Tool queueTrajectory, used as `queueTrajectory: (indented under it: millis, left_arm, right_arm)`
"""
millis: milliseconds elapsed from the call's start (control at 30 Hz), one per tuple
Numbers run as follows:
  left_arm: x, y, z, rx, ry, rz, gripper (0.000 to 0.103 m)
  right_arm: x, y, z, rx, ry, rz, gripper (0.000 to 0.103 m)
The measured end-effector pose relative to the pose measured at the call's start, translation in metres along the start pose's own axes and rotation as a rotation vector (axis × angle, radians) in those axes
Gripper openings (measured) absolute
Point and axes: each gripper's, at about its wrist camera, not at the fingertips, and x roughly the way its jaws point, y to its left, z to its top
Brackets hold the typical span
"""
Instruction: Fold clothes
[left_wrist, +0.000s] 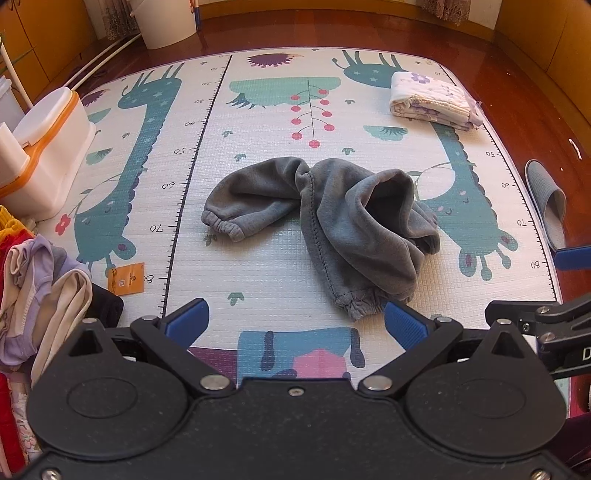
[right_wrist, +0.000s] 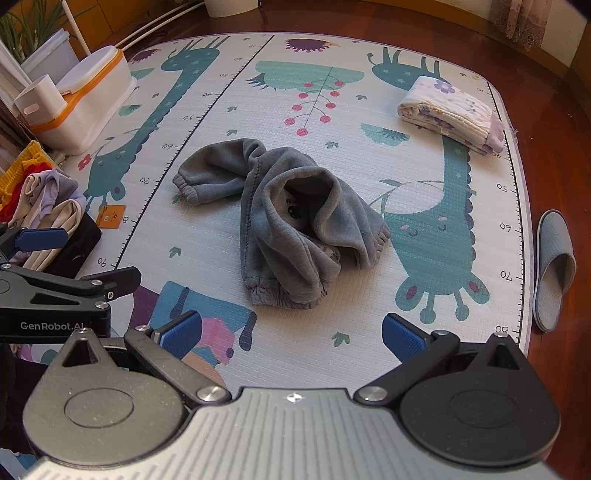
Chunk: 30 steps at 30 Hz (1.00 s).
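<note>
Trousers crumpled, waistband interior shadowed.

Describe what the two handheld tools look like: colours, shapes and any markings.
Both tools have black scissor-style linkages with silver pivot bolts, round black housings on each side, and blue ribbed finger pads. The left tool has a matte black speckled body. The right tool has a grey ridged centre plate bearing a small white mark. White "GenRobot.AI" lettering runs along the left tool's side, seen from the right wrist view. No cables or sleeves show.
</note>
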Motion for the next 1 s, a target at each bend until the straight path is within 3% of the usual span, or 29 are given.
queueTrajectory:
  millis: [167, 367, 1000]
  left_arm:
    - [0.001, -0.008, -0.004, 0.019, -0.024, 0.026, 0.103]
    - [-0.002, 0.007, -0.001, -0.012, -0.009, -0.023, 0.103]
    - [-0.002, 0.009, -0.001, -0.014, -0.005, -0.034, 0.103]
  right_arm:
    - [0.001, 0.002, -0.001, -0.001, 0.0, 0.0, 0.103]
    - [0.002, 0.0, 0.0, -0.002, 0.0, 0.002, 0.103]
    - [0.002, 0.003, 0.001, -0.012, 0.005, -0.002, 0.103]
